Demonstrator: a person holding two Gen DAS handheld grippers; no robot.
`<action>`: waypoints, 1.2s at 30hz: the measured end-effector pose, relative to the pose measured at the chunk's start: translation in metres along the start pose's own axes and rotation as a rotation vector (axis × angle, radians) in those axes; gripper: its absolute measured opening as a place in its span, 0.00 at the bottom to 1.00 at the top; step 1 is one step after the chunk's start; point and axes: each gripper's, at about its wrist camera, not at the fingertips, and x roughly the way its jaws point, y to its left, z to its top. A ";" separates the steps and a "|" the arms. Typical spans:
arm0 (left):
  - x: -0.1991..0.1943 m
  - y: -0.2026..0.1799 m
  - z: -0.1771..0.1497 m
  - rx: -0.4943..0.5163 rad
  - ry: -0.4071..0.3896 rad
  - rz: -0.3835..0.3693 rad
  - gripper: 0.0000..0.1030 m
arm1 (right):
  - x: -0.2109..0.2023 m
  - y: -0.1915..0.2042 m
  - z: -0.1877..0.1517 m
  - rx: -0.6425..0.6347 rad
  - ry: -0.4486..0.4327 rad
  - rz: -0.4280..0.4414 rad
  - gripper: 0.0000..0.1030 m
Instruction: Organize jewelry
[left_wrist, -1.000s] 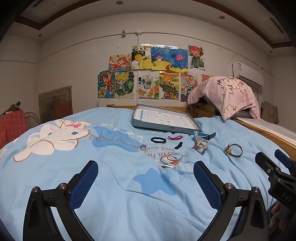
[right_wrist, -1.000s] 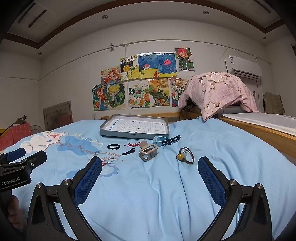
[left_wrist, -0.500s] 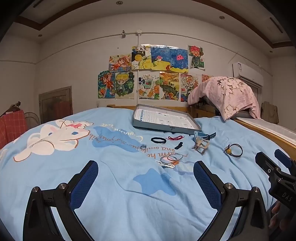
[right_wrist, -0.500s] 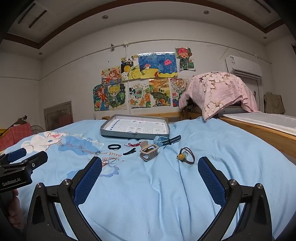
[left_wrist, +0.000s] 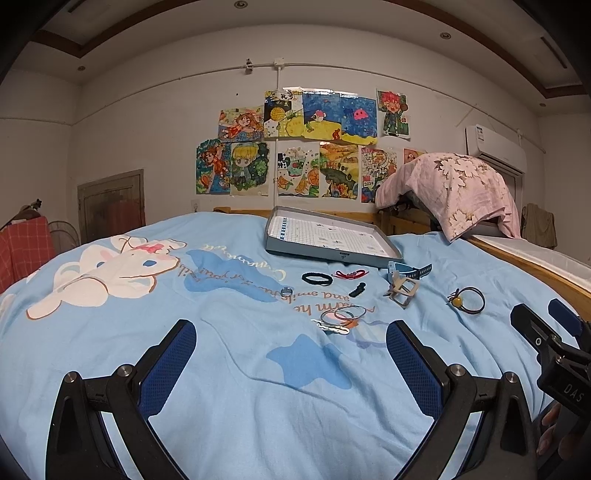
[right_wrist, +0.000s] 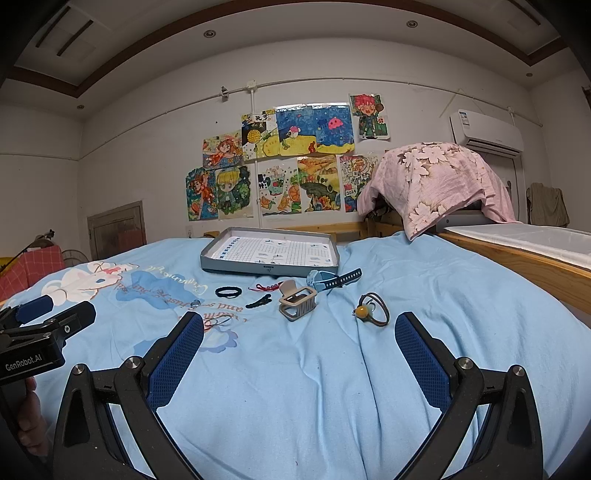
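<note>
A grey tray (left_wrist: 280, 248) (right_wrist: 218, 264) with a gridded white floor lies on the blue bedspread. In front of it lie a black hair tie (left_wrist: 317, 278) (right_wrist: 228, 291), a red cord (left_wrist: 350, 274), a black clip (left_wrist: 357, 289) (right_wrist: 258, 301), a beige claw clip (left_wrist: 402, 291) (right_wrist: 298, 303), a blue watch (left_wrist: 408, 271) (right_wrist: 332, 279), a small ring (left_wrist: 286, 291), thin hoops (left_wrist: 341, 315) and a brown tie with a yellow bead (left_wrist: 466, 300) (right_wrist: 373, 312). My left gripper (left_wrist: 291, 354) and right gripper (right_wrist: 299, 343) are open, empty, short of the items.
The bedspread (left_wrist: 147, 314) covers the whole bed. A wooden bed rail (right_wrist: 517, 264) runs along the right. A pink cloth (right_wrist: 436, 184) drapes over something at the back right. Drawings hang on the far wall.
The right wrist view has shifted very slightly to the left; the items sit a little further right. The left gripper has not moved.
</note>
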 end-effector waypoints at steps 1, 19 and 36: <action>0.000 -0.001 0.000 0.000 0.000 0.001 1.00 | 0.000 0.000 0.000 0.000 -0.001 0.000 0.99; 0.000 0.000 0.000 0.000 0.002 -0.002 1.00 | 0.000 0.000 0.001 0.000 0.002 0.000 0.99; 0.001 0.000 -0.002 -0.001 0.002 -0.002 1.00 | 0.001 -0.003 0.002 0.001 -0.002 0.006 0.99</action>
